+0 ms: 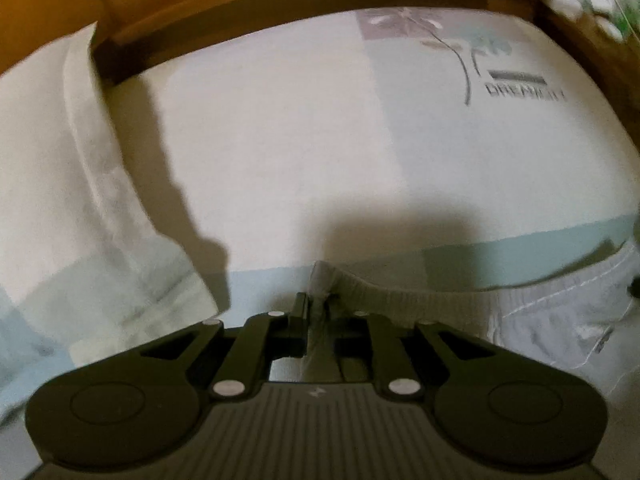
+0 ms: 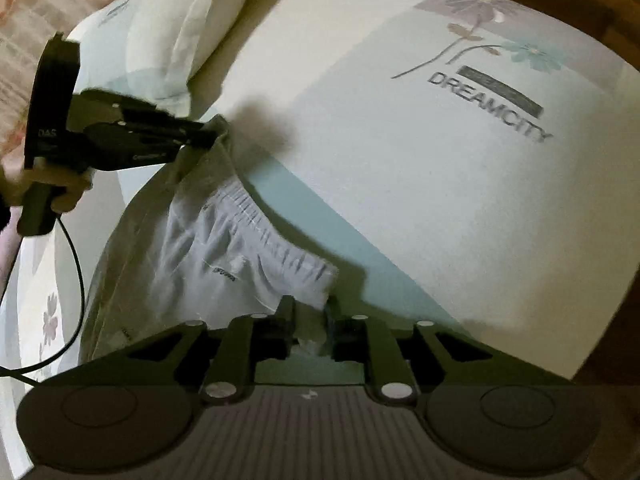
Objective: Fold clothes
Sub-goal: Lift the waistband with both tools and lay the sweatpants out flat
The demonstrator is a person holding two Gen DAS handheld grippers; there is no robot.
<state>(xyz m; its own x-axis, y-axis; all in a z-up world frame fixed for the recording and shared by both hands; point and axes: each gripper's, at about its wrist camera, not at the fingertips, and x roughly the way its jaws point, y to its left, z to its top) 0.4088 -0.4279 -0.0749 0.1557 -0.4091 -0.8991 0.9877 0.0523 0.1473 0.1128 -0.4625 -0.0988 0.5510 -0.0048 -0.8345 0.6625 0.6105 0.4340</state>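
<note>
Grey shorts (image 2: 240, 248) held by both grippers above a bed (image 2: 400, 184).
Left wrist view: left gripper (image 1: 318, 312) pinches the elastic waistband at near centre, pillow (image 1: 60, 168) far left. Right wrist view: right gripper (image 2: 310, 320) pinches the waistband's other end; shorts hang between, over the printed sheet.

Left gripper (image 1: 318, 312): black, jaws closed on the ribbed waistband corner of a pale grey garment (image 1: 552, 320) trailing right. Bed sheet (image 1: 280, 140): white and pale blue, flower print, blurred lettering. Pillow (image 1: 60, 180) at left. Wooden bed frame (image 1: 240, 8) behind.
</note>
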